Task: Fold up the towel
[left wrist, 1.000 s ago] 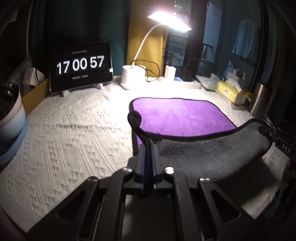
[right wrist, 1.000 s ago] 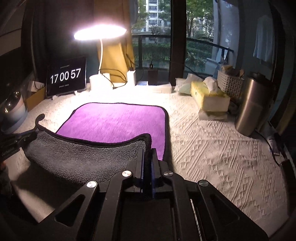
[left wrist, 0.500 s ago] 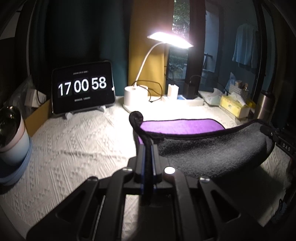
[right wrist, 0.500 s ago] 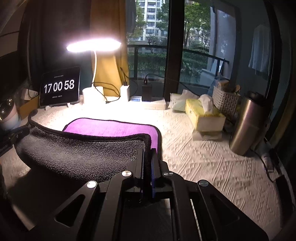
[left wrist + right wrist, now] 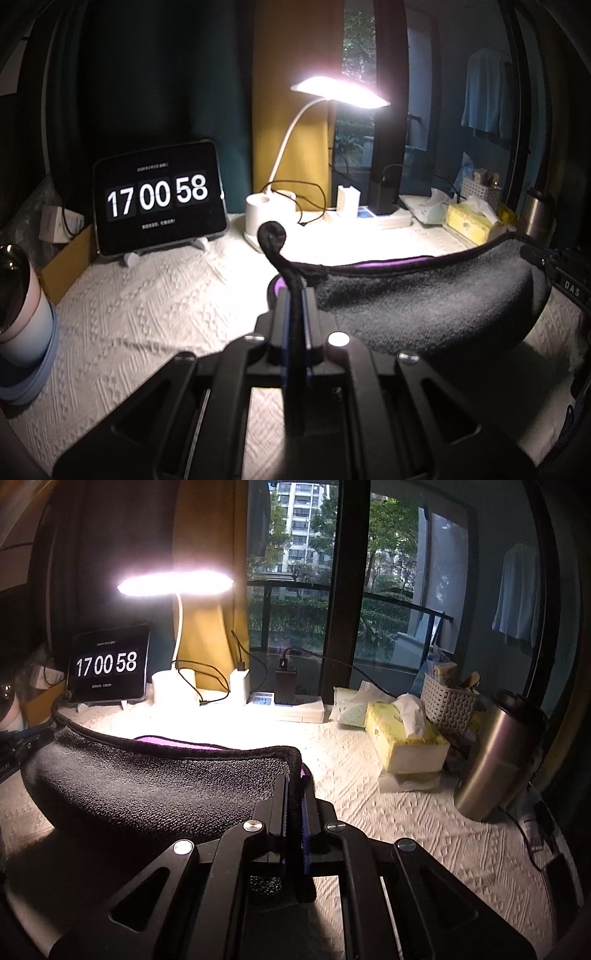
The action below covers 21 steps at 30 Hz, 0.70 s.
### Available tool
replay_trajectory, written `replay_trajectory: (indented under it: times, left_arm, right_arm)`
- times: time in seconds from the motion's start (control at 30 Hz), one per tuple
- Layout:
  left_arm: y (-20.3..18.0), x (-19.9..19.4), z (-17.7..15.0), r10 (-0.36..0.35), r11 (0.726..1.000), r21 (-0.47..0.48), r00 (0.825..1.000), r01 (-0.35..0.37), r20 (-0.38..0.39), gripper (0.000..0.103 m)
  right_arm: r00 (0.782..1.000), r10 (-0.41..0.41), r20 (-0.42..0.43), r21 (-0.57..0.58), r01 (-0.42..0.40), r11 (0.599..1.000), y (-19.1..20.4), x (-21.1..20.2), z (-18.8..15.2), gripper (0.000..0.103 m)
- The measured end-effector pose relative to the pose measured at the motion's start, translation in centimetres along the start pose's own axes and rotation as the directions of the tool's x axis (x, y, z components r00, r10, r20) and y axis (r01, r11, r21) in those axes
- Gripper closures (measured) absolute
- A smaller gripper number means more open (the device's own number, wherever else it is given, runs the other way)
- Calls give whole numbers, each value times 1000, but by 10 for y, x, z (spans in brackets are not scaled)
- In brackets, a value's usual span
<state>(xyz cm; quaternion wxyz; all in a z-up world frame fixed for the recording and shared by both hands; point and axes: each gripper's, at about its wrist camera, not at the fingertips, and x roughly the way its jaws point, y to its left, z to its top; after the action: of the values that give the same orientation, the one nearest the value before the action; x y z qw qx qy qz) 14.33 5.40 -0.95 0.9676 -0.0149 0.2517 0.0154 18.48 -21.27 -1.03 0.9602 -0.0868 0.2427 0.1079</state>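
The towel [image 5: 424, 306] is grey on one side and purple on the other, with a black hem. My left gripper [image 5: 295, 295] is shut on its near left corner; a black loop of hem sticks up above the jaws. My right gripper [image 5: 294, 786] is shut on the near right corner. The near edge hangs lifted between both grippers, grey side towards me [image 5: 147, 782]. Only a thin purple strip [image 5: 173, 743] shows beyond it. The right gripper also shows at the right edge of the left wrist view [image 5: 546, 258].
A white textured cloth [image 5: 155, 306] covers the table. At the back stand a tablet clock [image 5: 159, 199], a lit desk lamp [image 5: 273, 206] and chargers. A cup [image 5: 18, 317] is at the left. A tissue box [image 5: 406, 738], basket and steel flask [image 5: 495, 757] are at the right.
Both grippers have raised the towel's near edge and carried it towards the far edge. The grey underside now hides nearly all of the purple face.
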Motion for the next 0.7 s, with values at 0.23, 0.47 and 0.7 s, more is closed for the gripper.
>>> replay_trajectory:
  times: [0.23, 0.47, 0.7]
  left_arm:
    - [0, 11, 9, 5, 1000, 24, 1000, -5, 22, 97]
    - [2, 27, 17, 2, 1000, 25, 1000, -2, 19, 97]
    - [4, 48, 29, 2, 999, 36, 1000, -3, 21, 97]
  right_arm:
    - [1000, -13, 6, -9, 13, 1000, 0, 14, 8, 97]
    - [1000, -17, 3, -15, 17, 1000, 0, 30, 16, 97]
    - [1000, -19, -2, -10, 19, 1000, -2, 49, 24, 97]
